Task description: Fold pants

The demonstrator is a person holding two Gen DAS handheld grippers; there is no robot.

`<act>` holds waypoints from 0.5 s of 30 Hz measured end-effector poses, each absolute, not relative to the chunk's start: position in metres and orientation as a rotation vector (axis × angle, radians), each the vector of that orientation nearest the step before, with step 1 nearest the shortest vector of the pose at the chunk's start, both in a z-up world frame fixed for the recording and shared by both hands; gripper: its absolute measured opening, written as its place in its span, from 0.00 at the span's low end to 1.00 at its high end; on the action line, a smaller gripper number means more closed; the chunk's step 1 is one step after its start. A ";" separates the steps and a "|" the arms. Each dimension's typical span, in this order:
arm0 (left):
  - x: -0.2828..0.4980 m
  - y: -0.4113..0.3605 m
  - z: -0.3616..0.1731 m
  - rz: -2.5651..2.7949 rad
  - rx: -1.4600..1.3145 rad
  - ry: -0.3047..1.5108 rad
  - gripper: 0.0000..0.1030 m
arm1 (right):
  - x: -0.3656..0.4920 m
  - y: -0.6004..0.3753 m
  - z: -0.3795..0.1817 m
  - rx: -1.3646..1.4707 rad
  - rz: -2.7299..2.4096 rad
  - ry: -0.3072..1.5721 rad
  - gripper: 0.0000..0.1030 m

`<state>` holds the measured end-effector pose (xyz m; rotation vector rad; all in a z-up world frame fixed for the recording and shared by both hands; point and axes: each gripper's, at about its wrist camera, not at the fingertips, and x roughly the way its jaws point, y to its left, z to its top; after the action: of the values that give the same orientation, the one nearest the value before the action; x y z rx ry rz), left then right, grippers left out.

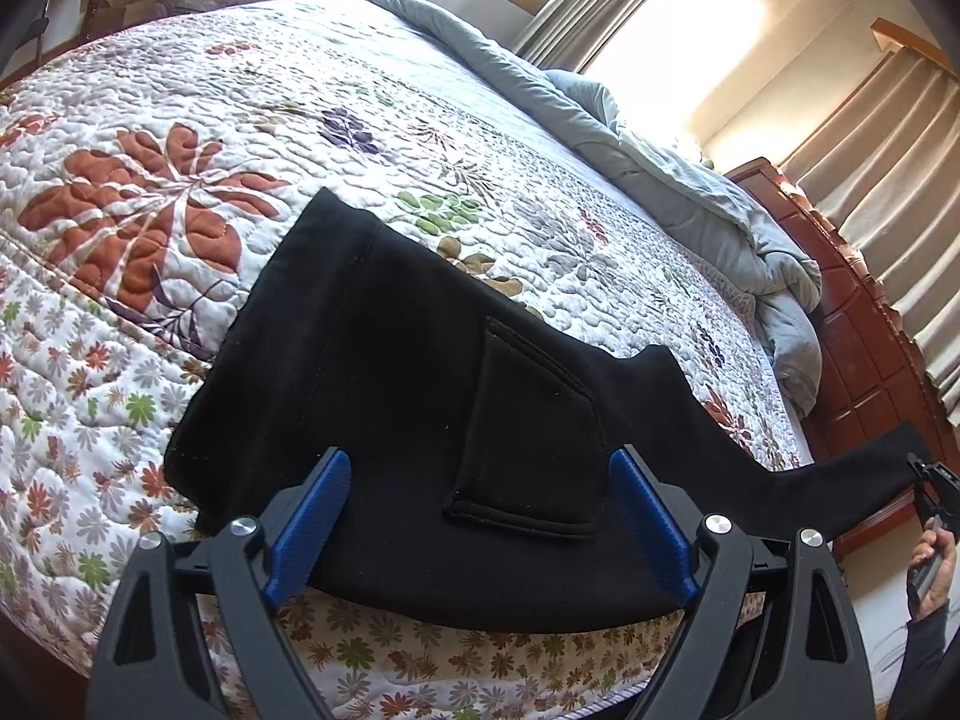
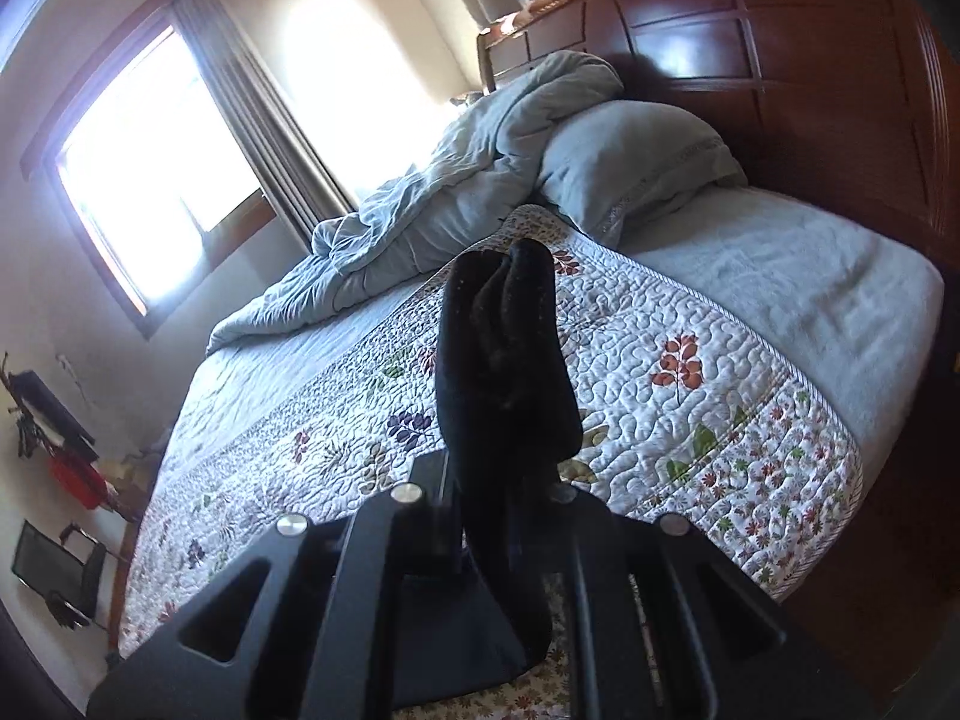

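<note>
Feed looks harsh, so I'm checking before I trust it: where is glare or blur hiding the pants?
Left wrist view: window blown out, pants sharp, pocket seam readable. Right wrist view: window overexposed, pants a backlit dark mass with folds barely visible, quilt slightly soft; fisheye bends both.

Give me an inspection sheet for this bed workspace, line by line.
Surface: floral quilt covering the bed.
Job's things: black pants lying flat, back pocket up, one leg end lifted off the bed edge.
Clutter: grey duvet bunched by a pillow.
Grippers: left gripper open, fingers either side of the waist area; right gripper shut on the bunched leg end.
Cables: nothing seen.
Surroundings: wooden headboard, window, curtains.
</note>
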<state>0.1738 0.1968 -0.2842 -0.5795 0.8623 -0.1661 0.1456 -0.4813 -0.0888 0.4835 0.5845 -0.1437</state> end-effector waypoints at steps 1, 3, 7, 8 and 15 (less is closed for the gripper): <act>0.174 0.197 -0.284 -0.168 -0.580 0.863 0.86 | 0.147 -0.476 -0.086 0.462 -0.143 0.587 0.09; 0.173 0.198 -0.284 -0.170 -0.584 0.863 0.86 | 0.148 -0.467 -0.082 0.424 -0.142 0.588 0.09; 0.172 0.198 -0.284 -0.172 -0.590 0.860 0.86 | 0.150 -0.450 -0.074 0.369 -0.138 0.585 0.09; 0.171 0.199 -0.284 -0.174 -0.591 0.860 0.86 | 0.150 -0.448 -0.074 0.359 -0.138 0.584 0.09; 0.168 0.202 -0.283 -0.177 -0.604 0.850 0.86 | 0.154 -0.417 -0.070 0.231 -0.146 0.592 0.09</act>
<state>0.1681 0.2018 -0.2830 -0.6043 0.8503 -0.1766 0.1542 -0.4174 -0.0695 0.2307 0.5924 -0.1458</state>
